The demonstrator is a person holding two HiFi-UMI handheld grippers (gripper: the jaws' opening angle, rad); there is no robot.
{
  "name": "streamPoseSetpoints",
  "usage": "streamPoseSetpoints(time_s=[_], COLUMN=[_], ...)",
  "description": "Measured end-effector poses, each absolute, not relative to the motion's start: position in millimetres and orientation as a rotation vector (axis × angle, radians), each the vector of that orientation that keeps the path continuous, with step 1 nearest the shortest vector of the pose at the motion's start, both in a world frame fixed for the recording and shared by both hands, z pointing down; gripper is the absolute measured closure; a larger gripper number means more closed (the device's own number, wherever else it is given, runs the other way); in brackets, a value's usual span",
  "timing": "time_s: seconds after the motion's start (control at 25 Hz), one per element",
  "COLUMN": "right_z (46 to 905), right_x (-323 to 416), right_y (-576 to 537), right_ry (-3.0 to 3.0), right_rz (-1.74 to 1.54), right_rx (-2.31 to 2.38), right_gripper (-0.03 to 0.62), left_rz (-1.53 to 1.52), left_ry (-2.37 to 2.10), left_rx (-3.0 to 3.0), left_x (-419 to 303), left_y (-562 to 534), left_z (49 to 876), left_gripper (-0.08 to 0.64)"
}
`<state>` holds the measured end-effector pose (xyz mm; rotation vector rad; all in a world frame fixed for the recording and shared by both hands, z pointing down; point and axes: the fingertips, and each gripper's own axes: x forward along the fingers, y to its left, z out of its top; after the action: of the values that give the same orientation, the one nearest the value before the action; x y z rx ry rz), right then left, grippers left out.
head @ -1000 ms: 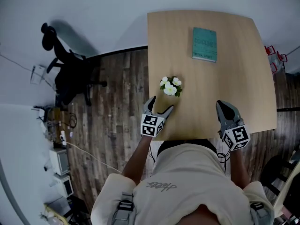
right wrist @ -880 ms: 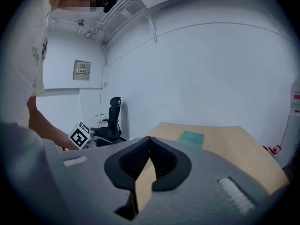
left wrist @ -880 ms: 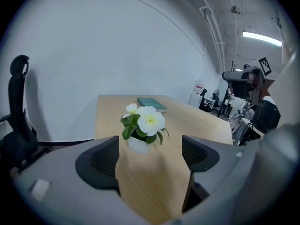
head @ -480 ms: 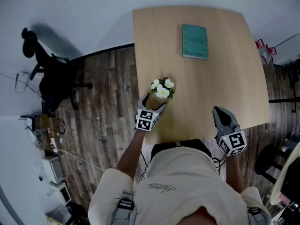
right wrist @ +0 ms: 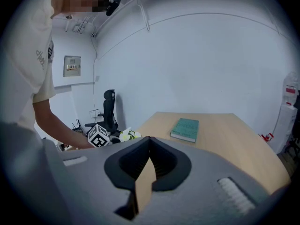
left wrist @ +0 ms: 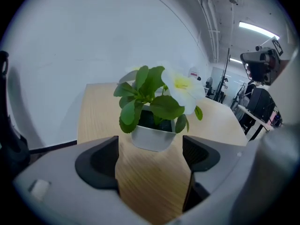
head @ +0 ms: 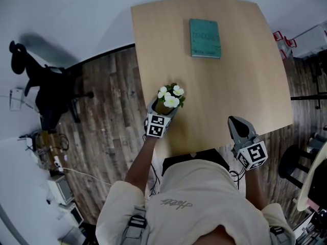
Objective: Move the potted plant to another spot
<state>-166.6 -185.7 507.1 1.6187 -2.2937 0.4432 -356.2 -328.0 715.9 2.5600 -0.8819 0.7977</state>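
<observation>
The potted plant (head: 170,96), white flowers and green leaves in a small white pot (left wrist: 151,138), stands near the left edge of the light wooden table (head: 230,80). My left gripper (head: 162,109) is open, and its two fingertips sit on either side of the pot without closing on it. In the left gripper view the pot fills the space between the jaw tips of the left gripper (left wrist: 150,146). My right gripper (head: 236,121) is shut and empty, over the table's near edge, well to the right of the plant (right wrist: 126,135).
A teal book (head: 205,38) lies at the far middle of the table, also visible as the book (right wrist: 185,129). A black office chair (head: 43,88) stands on the wood floor left of the table. Another chair (head: 306,180) is at the right.
My left gripper has moved forward until its open jaws flank the pot. The right gripper has kept its place by the near edge.
</observation>
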Motion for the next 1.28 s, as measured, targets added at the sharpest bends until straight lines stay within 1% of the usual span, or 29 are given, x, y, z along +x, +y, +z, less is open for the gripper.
streamPoseSetpoints(time_s=[0.4, 0.72, 0.88, 1.0, 1.28], right_z=[515, 515, 516, 516, 517], right_x=[-160, -162, -157, -155, -156], right_y=[-181, -181, -181, -180, -178], right_ry=[-2.258, -2.272, -2.273, -2.264, -2.264], right_rz=[0.490, 0.504, 0.527, 0.519, 0.519], right_rx=[1.660, 1.656, 1.675, 1.676, 1.669], right_gripper=[0.589, 0.589, 0.589, 0.589, 0.589], left_rz=[0.871, 0.851, 0.859, 0.862, 0.857], left_ry=[-0.864, -0.876, -0.911, -0.928, -0.900], left_rx=[2.616, 2.598, 2.588, 2.590, 2.590], left_x=[-337, -325, -324, -324, -324], left_y=[-346, -355, -358, -357, -355], left_z=[722, 724, 728, 730, 730], left_gripper=[0.118, 0.120, 0.151, 0.196, 0.198])
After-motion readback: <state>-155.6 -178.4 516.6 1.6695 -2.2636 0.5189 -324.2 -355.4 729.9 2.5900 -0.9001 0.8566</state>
